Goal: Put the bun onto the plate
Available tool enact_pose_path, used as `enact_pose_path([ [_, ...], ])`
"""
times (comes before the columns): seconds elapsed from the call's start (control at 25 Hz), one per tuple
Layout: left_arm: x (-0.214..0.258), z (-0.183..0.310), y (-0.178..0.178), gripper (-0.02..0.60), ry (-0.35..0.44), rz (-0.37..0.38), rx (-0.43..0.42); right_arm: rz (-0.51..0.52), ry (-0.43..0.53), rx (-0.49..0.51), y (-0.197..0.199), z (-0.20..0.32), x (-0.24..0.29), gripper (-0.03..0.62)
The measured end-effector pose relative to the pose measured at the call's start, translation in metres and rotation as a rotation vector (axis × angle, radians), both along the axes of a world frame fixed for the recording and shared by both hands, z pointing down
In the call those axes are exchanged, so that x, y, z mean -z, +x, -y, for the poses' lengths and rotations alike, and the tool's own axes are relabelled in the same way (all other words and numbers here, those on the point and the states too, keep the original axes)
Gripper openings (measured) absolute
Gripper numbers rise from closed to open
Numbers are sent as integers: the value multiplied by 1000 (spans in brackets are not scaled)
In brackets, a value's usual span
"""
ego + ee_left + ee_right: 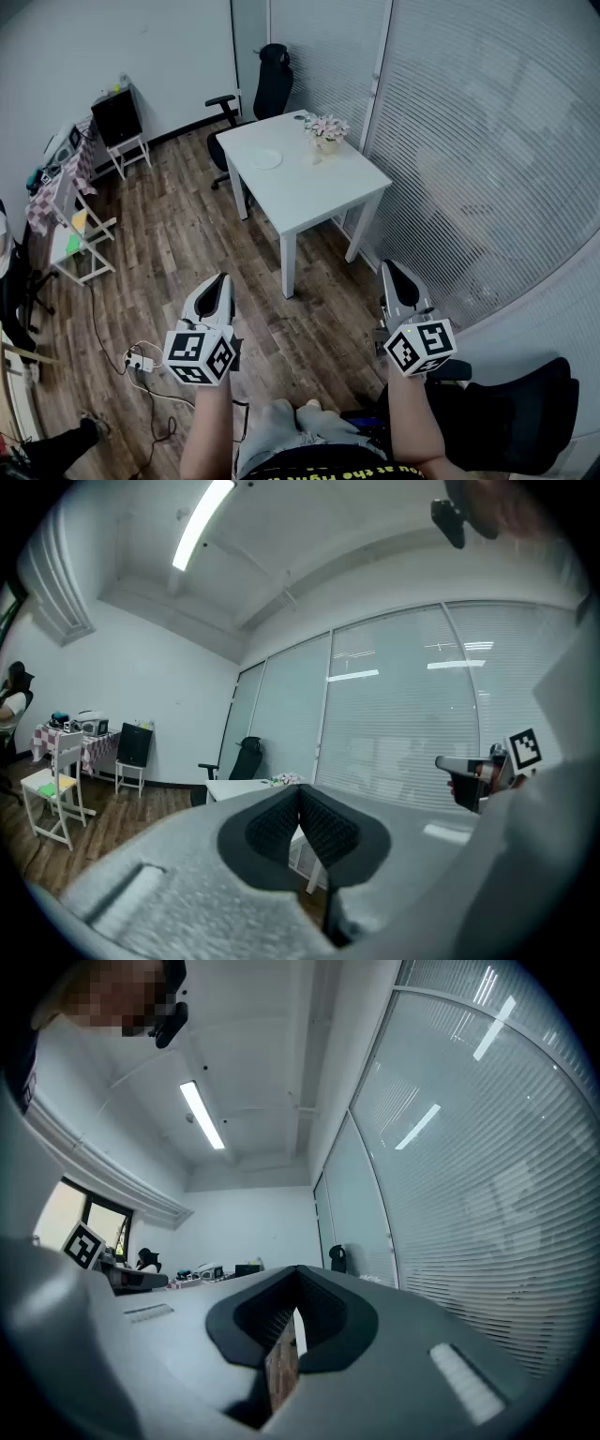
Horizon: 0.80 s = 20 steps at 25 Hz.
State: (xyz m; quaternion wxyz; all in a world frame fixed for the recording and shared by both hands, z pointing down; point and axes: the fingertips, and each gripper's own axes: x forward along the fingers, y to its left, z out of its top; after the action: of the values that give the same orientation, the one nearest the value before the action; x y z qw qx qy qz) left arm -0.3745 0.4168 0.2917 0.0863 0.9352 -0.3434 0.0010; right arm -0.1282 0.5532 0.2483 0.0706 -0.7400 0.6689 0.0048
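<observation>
A white plate (265, 159) lies on the white table (309, 192) far ahead of me in the head view. I cannot make out a bun from here. My left gripper (222, 278) and right gripper (388, 266) are held level over the wooden floor, well short of the table. In the left gripper view, the left gripper (300, 790) has its jaws together with nothing between them, and the table (234, 787) shows small beyond it. The right gripper (298, 1275) is likewise shut and empty in its own view.
A pot of pink flowers (326, 131) stands on the table near the plate. A black office chair (267, 89) sits behind the table, and a glass wall with blinds (469, 141) runs along the right. Small tables and a white chair (80, 234) stand left; a power strip (139, 360) lies on the floor.
</observation>
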Motion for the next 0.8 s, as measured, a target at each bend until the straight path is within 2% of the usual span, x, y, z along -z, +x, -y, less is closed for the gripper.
enact_pose_path([
  [0.8, 1, 0, 48, 2, 17, -1, 31, 30, 64, 41, 45, 3, 7, 5],
])
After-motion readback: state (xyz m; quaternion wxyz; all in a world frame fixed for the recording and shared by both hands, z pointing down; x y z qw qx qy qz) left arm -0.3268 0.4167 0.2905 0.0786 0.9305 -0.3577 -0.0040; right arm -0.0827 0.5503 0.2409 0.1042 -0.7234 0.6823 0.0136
